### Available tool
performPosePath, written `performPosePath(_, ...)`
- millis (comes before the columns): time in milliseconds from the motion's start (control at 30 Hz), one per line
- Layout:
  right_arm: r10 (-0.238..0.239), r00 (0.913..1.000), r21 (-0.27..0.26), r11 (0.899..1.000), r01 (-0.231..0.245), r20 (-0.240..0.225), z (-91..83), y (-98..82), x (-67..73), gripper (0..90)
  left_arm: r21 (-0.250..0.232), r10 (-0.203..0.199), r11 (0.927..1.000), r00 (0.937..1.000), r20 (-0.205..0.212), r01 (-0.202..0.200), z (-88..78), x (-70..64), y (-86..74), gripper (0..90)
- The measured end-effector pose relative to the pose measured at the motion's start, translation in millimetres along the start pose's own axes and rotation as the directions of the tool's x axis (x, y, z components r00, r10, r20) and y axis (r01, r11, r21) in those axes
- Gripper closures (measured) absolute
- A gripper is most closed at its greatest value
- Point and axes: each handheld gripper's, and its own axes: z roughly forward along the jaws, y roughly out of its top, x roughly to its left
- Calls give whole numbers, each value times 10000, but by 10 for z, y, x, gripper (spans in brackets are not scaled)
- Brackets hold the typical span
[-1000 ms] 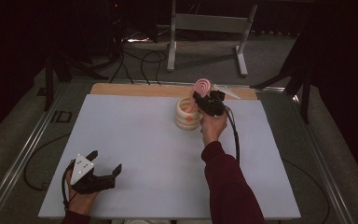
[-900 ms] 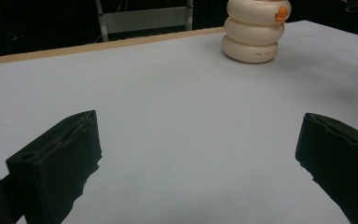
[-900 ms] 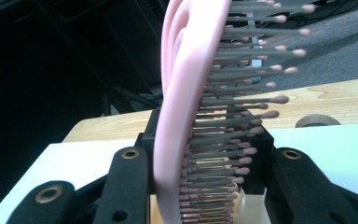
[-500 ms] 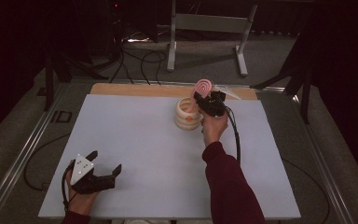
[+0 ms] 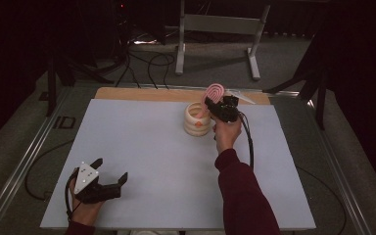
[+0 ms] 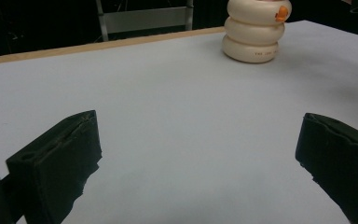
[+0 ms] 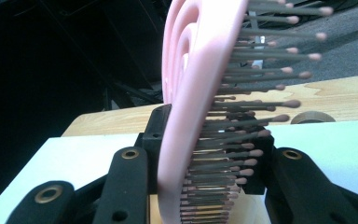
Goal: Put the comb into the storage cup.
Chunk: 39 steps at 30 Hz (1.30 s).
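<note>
A pink plastic hairbrush with an oval head and brown-tipped bristles [image 7: 200, 93] stands nearly upright just above the cream ribbed holder of stacked rings [image 5: 197, 119], its handle end dipping towards the holder's mouth. The right gripper [image 5: 219, 106] pinches the brush, one black jaw against its flat back and the other against the bristle side. The holder stands on the far part of the pale blue-grey table mat [image 5: 152, 156], near a wooden board edge [image 5: 142, 94]. The left gripper [image 5: 108, 182] rests at the near left corner, jaws spread wide with nothing between.
</note>
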Motion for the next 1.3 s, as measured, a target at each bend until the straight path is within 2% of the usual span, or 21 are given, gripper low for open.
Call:
performPosePath(433,119,9999,127,9998,-120,88,-10,3,-76,622,34,6,10000,10000,23,-6,10,-5,-5,9)
performPosePath(867,-137,9996,294,9995,130,229,-23,-2,-128,604,32,7,10000,10000,28,-7,11,-5,-7,9)
performPosePath(1300,-298,9994,325,9990,292,173,-47,0,-141,569,33,1,10000,10000,19,-1,10,-5,-8,9)
